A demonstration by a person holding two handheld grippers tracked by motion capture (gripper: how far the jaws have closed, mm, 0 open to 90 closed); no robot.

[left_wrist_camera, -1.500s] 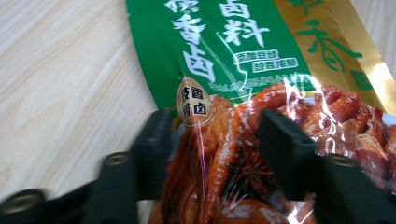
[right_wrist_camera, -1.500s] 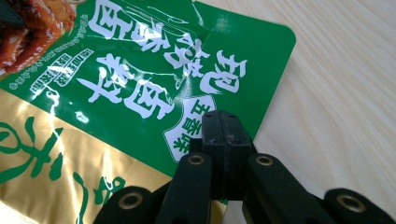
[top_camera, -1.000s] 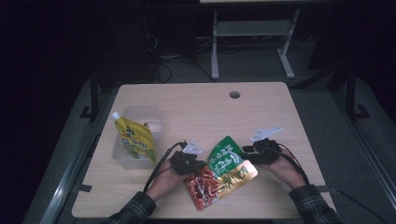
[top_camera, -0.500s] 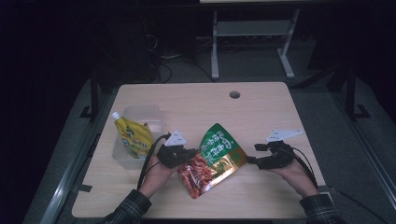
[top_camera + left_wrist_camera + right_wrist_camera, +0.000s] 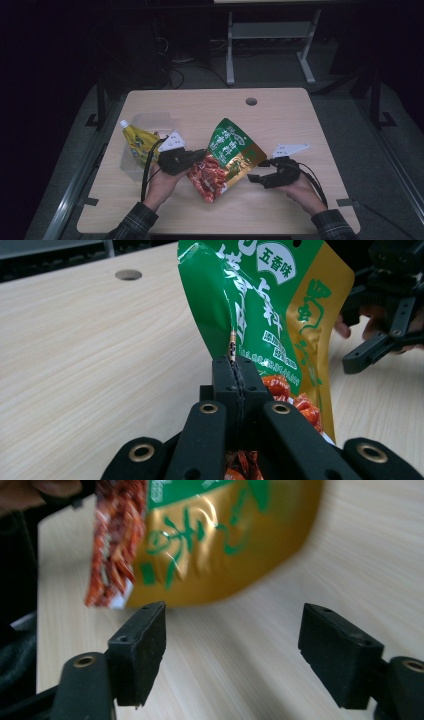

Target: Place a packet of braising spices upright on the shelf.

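- The left tongs (image 5: 197, 159) are pressed together on the edge of a green, gold and red snack bag (image 5: 227, 157); in the left gripper view the two black jaws meet on the bag's thin sealed seam (image 5: 233, 347).
- The snack bag is lifted and tilted — its green top points up and away from the person, and its red lower end (image 5: 207, 180) hangs low over the tabletop (image 5: 210, 107), near the front middle.
- In the left gripper view the bag (image 5: 265, 305) stands upright above the jaws, with a white label of characters near its top and red printed food lower down.
- The right tongs (image 5: 256, 176) are spread and have just been opening, with nothing between the jaws; they sit just beside the bag's gold edge, apart from it.
- In the right gripper view the two black jaws stand wide apart over bare wood, and the bag (image 5: 210, 540) hangs beyond them, blurred, off the tabletop (image 5: 240, 670).
- The right tongs also show at the far right of the left gripper view (image 5: 370, 347), apart from the bag.
- A yellow pouch with a white cap (image 5: 139, 142) lies in a clear container (image 5: 150, 122) on the left part of the tabletop, just behind the left hand (image 5: 162, 185).
- A round hole (image 5: 251, 101) sits in the tabletop near its far edge.
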